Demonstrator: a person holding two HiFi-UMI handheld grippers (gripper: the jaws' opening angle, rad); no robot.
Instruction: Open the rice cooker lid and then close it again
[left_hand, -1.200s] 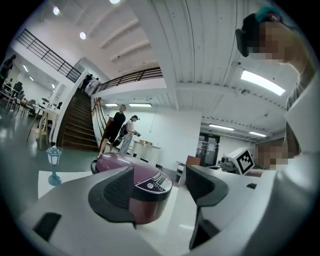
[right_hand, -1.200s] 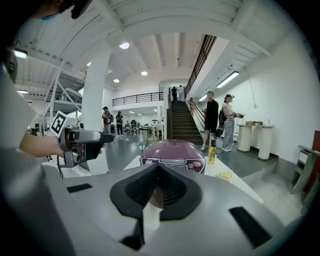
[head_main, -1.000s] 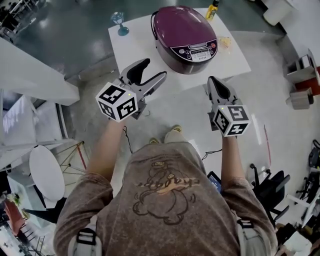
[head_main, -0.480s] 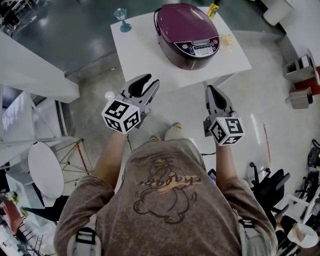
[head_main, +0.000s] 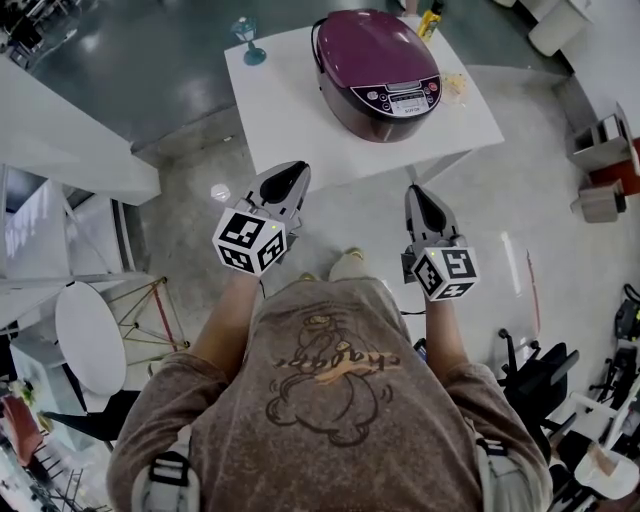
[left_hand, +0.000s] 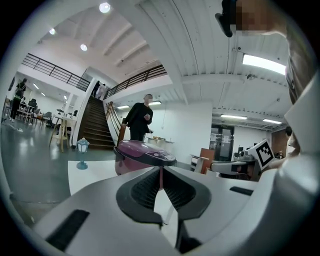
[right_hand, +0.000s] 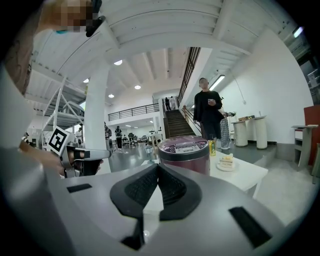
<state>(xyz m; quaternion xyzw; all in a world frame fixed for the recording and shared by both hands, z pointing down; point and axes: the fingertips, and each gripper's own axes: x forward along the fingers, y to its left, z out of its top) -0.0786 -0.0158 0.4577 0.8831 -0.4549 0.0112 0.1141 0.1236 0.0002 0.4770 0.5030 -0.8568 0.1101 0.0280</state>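
Note:
The purple rice cooker (head_main: 377, 72) stands with its lid down on the white table (head_main: 290, 110), its control panel facing me. Both grippers hang in front of the table's near edge, well short of the cooker. My left gripper (head_main: 289, 172) is closing; its jaws meet at the tips with nothing between them (left_hand: 160, 171). My right gripper (head_main: 415, 192) is shut and empty too (right_hand: 158, 166). Each gripper view shows the cooker (left_hand: 142, 152) (right_hand: 183, 150) beyond the jaws, at a distance.
On the table stand a blue stemmed glass (head_main: 245, 40), a yellow bottle (head_main: 429, 18) and a plate with cake (head_main: 452, 86). A person in black (right_hand: 206, 112) stands beyond the table by a staircase. An office chair (head_main: 540, 375) is at lower right.
Both grippers have drawn back from the table edge toward my body and sunk a little. The left jaws went from wide open to shut.

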